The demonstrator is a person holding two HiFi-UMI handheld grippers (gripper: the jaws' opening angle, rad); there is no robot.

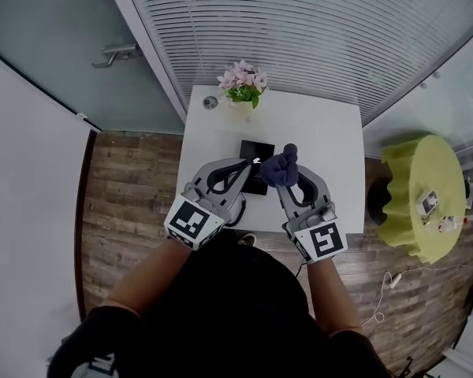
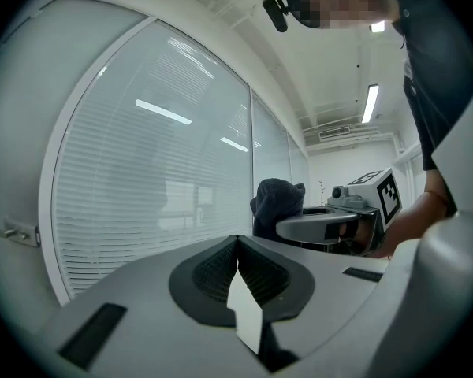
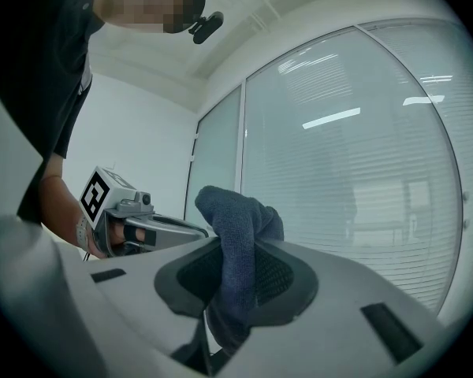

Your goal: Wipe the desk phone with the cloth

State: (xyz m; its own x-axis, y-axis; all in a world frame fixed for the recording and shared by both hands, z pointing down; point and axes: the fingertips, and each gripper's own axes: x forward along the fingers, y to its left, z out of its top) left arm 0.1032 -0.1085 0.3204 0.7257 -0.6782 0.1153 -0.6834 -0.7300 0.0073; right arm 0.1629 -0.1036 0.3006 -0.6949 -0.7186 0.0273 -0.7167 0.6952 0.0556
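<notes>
Navy cloth point(image 3: 238, 235) is bulging from the right gripper point(image 1: 287, 175), whose jaws are clamping it above the phone point(image 1: 257, 149); the left gripper point(image 1: 251, 163) is hovering alongside, jaws pressed together. Both are hiding most of it.

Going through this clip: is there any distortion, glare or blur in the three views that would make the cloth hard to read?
Head view: mild wide-angle bowing, even light, the cloth is sharp. Left gripper view: heavy fisheye with dark corners, ceiling strip lights mirrored in the glass wall, a mosaic patch at the top. Right gripper view: same fisheye and reflections, the cloth's weave is crisp between the jaws.
</notes>
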